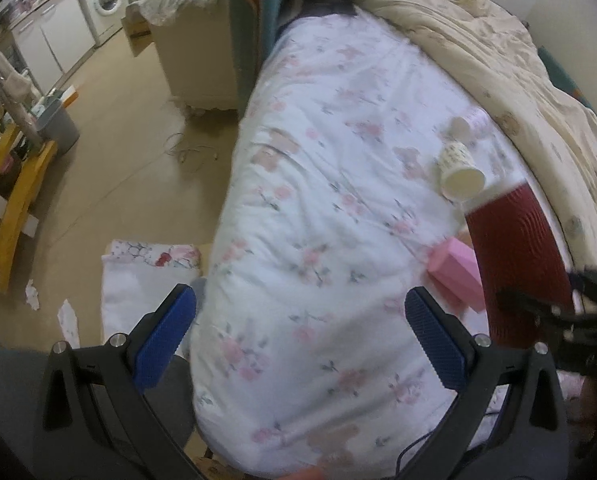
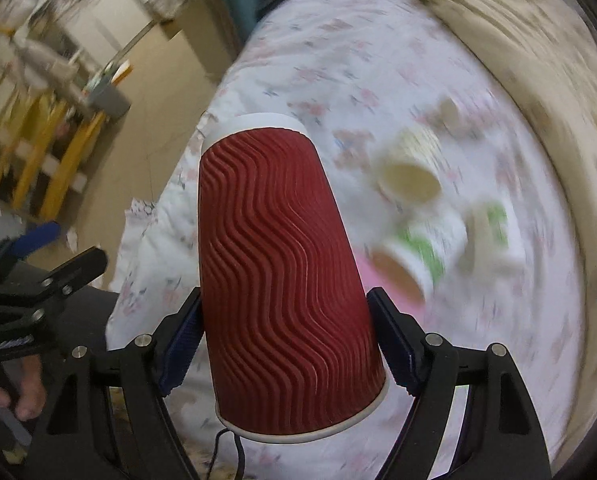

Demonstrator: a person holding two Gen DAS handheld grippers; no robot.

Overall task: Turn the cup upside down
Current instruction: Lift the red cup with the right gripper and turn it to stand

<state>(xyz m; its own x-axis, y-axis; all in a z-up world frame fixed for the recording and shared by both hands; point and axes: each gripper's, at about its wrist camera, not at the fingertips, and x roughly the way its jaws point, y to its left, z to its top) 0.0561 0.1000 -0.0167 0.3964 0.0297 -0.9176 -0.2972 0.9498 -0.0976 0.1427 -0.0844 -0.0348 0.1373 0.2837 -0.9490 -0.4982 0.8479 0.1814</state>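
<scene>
Over the bed's floral sheet (image 1: pixel 318 208), my right jaws (image 2: pixel 286 344) are clamped on the red ripple cup (image 2: pixel 274 272) near its wide rim, mid-air. Left jaws (image 1: pixel 298 340) hang spread, empty. Worry: paper walls squash or slip while turning, and soft bedding could tip it onto the loose cups (image 2: pixel 410 176) nearby.

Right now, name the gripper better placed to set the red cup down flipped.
Right. The right gripper already clamps the red cup; the left gripper is open and holds nothing.
</scene>
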